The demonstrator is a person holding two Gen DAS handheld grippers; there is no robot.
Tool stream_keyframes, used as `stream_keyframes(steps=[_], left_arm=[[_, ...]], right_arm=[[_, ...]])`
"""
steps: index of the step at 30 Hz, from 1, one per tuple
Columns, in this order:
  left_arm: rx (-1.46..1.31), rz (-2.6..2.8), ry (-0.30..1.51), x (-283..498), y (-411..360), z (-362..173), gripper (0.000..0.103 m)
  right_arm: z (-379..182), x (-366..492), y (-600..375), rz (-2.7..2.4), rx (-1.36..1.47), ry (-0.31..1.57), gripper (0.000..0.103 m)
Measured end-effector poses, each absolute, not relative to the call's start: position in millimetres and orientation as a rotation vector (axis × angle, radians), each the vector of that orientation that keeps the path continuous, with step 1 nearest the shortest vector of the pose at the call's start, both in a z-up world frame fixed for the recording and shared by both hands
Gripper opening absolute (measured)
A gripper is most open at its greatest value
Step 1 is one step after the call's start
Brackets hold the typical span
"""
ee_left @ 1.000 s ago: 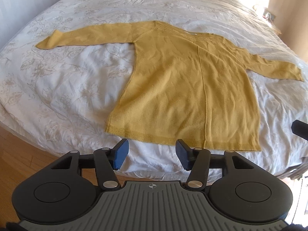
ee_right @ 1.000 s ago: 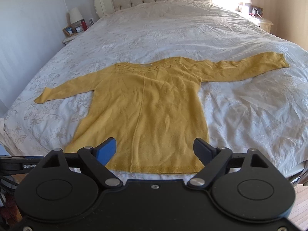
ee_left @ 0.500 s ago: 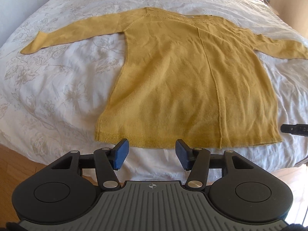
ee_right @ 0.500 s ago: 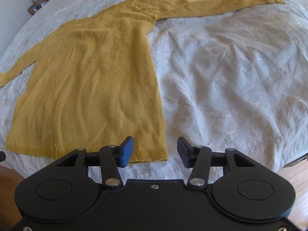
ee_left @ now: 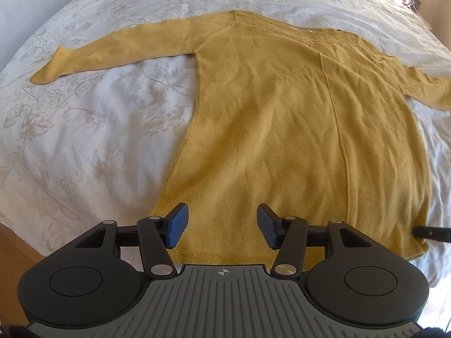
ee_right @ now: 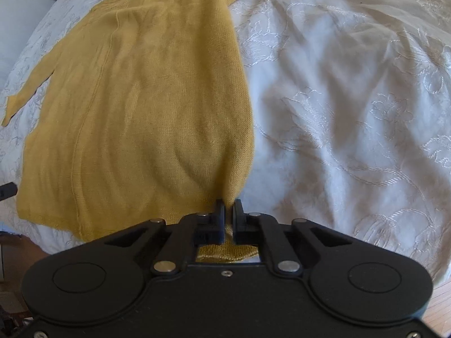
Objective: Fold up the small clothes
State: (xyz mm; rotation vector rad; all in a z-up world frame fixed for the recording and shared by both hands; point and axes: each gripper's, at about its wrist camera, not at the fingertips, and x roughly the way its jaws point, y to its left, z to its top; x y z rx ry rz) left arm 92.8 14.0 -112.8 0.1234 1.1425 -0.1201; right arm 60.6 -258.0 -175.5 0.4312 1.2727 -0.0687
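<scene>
Wooden floor (ee_left: 11, 253) shows below the bed's near edge. The right gripper (ee_right: 229, 211) has its jaws clamped on the mustard sweater's (ee_right: 146, 107) near right hem corner, knit bunched between them. The left gripper (ee_left: 220, 225) hovers over the left hem, jaws half open, empty. The sweater lies flat on the white embroidered bedspread (ee_right: 352, 112), bare to its right. Its right sleeve is cut off at the frame's edge.
</scene>
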Motion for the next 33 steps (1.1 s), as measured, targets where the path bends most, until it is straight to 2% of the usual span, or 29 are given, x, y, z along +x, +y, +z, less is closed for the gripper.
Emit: stream_keyframes(steps=[3,12,19,22,24,25,26,28,31,33], left_arm=[[0.106,-0.098,1.127,102.1,16.9,-109.5,0.053],[0.176,-0.060,1.114,149.0,14.1,-131.0,0.053],[0.234,-0.040,1.279,174.5,18.9,-176.0,0.054],[0.305,-0.067,1.285,168.3,22.6,-182.3,0.054],[0.292,-0.055,1.308,166.6,28.5,-181.3,0.055],[0.268,-0.048,1.319,165.8,33.3,-180.8,0.055],[0.241,-0.041,1.330,165.7,38.9,-181.0,0.056],[0.193,-0.033,1.345,163.1,50.0,-182.4,0.059],[0.141,-0.031,1.352,158.5,65.2,-184.1,0.065],[0.116,-0.033,1.350,155.1,74.0,-185.0,0.068]], right_arm=[[-151.9,49.2,-260.3,-0.105,0.295,1.281,0.009],[-152.3,42.0,-275.2,-0.139,0.347,1.276,0.009],[-174.3,26.6,-278.6,-0.213,0.387,1.345,0.010],[-167.6,22.5,-282.7,-0.265,0.384,1.367,0.023],[-147.0,20.7,-287.0,-0.294,0.345,1.351,0.025],[-138.3,22.3,-287.4,-0.303,0.329,1.335,0.029],[-129.3,24.9,-287.2,-0.305,0.316,1.307,0.042],[-110.9,35.6,-284.6,-0.300,0.279,1.234,0.058],[-92.0,68.5,-274.1,-0.266,0.219,1.140,0.061],[-91.6,103.0,-262.7,-0.235,0.210,1.099,0.070]])
